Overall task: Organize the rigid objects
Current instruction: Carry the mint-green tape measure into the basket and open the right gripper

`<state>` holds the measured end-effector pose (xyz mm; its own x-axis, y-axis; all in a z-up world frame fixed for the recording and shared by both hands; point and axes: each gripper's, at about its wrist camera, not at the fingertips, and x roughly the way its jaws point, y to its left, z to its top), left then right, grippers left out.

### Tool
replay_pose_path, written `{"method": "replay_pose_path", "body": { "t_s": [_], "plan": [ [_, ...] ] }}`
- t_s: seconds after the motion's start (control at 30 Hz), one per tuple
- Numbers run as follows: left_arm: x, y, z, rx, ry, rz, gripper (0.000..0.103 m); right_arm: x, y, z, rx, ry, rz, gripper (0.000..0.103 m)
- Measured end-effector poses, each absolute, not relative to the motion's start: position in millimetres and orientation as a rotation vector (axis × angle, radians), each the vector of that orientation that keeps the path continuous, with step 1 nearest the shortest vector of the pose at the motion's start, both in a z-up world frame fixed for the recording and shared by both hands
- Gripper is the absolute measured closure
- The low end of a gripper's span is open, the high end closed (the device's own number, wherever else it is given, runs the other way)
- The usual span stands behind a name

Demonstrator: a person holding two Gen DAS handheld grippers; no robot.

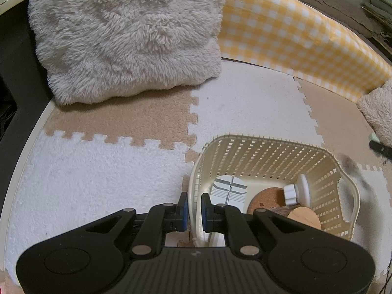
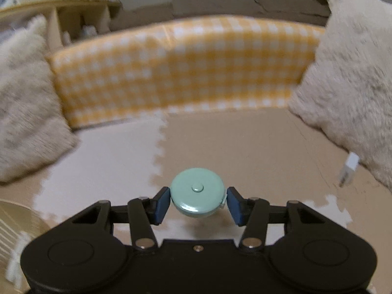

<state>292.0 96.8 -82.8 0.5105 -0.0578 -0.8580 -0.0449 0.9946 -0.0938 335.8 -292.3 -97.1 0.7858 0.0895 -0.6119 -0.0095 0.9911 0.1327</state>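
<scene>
My left gripper (image 1: 194, 210) is shut on the near rim of a cream plastic basket (image 1: 269, 144) that stands on the foam mat. Inside the basket lie a cork coaster (image 1: 265, 197), a white bottle (image 1: 297, 189), a wooden block (image 1: 303, 216) and a white card with line markings (image 1: 229, 192). My right gripper (image 2: 198, 203) is shut on a round mint-green tape measure (image 2: 198, 199) and holds it above the mat. The basket's rim (image 2: 19, 218) shows blurred at the lower left of the right wrist view.
A yellow checked cushion wall (image 1: 294, 36) (image 2: 183, 68) stands at the back. Fluffy pillows lie at the left (image 1: 127, 34) and the right (image 2: 348, 78). A white USB charger (image 2: 349, 167) lies on the mat by the right pillow. Shelves (image 2: 73, 22) stand behind.
</scene>
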Motion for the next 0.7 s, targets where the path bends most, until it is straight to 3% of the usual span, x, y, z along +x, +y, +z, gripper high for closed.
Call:
{"method": "replay_pose_path", "body": {
  "t_s": [0.33, 0.7],
  "plan": [
    [292, 97, -83, -0.109, 1.036, -0.008, 0.093, 307, -236, -48, 0.145, 0.585, 0.309, 0.051],
    [290, 97, -82, -0.107, 1.035, -0.006, 0.093, 289, -160, -50, 0.063, 0.655, 0.527, 0.051]
  ]
}}
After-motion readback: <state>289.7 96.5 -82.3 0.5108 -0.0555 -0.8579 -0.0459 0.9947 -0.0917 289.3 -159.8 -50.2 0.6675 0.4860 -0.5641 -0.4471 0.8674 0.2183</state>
